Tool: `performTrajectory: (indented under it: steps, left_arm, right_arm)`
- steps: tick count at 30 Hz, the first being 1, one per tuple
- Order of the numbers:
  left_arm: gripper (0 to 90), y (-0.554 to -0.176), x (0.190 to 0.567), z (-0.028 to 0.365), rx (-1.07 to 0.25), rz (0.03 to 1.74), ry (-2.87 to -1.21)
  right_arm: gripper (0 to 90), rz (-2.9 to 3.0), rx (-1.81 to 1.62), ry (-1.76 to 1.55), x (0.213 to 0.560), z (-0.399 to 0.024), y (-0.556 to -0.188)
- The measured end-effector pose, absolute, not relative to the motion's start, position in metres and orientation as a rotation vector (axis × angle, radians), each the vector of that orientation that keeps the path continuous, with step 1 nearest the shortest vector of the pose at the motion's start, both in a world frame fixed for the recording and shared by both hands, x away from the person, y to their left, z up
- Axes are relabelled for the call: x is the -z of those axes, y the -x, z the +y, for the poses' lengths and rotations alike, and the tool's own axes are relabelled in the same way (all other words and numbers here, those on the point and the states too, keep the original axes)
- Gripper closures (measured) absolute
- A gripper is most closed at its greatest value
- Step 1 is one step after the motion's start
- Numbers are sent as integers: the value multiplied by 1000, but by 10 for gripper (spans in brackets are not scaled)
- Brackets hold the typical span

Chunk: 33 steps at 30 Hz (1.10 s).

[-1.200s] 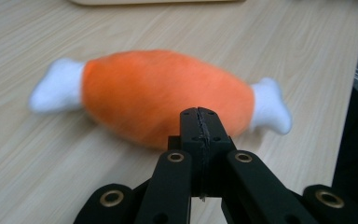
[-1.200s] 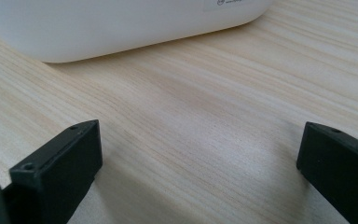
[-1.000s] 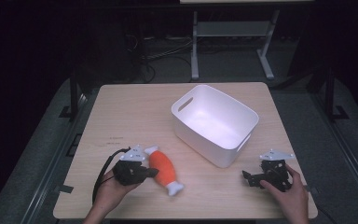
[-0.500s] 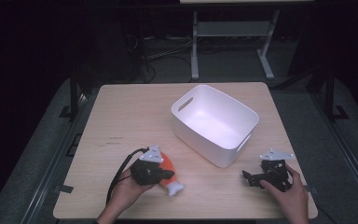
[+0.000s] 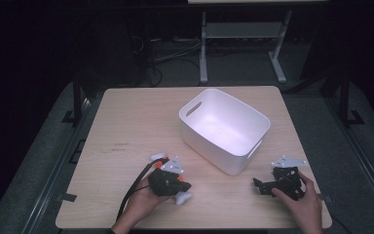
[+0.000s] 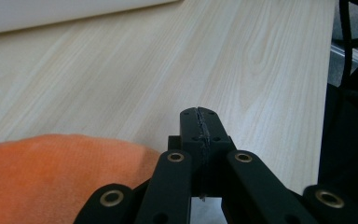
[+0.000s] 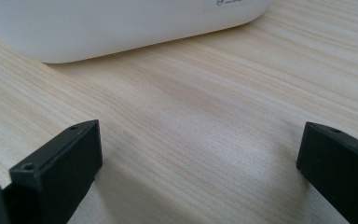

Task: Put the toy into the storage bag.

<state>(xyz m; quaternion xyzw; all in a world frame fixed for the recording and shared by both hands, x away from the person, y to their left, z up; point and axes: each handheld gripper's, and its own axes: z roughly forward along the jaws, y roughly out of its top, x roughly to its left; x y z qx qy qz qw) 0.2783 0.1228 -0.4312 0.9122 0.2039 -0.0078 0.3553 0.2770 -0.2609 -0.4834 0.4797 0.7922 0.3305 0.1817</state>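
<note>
Left gripper (image 5: 184, 186) hides most of orange toy (image 6: 51, 172).

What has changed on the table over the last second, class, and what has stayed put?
The left tongs moved right, over the orange toy, and now cover most of it; their jaws are shut beside the toy, not on it. The toy has hardly shifted. The right tongs, open, and the white bin stayed put.

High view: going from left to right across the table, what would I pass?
Left hand with its tongs over an orange and white soft toy → white tub → right tongs → right hand.
</note>
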Motion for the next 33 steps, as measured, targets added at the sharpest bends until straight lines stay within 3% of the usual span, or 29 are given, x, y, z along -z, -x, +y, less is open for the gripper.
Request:
performTrajectory:
  steps: [33]
  left_arm:
    - [897,-263,430,168,-3,643,-2365]
  right_arm:
    - [0,2237,-933,-1354,483,-261,-277]
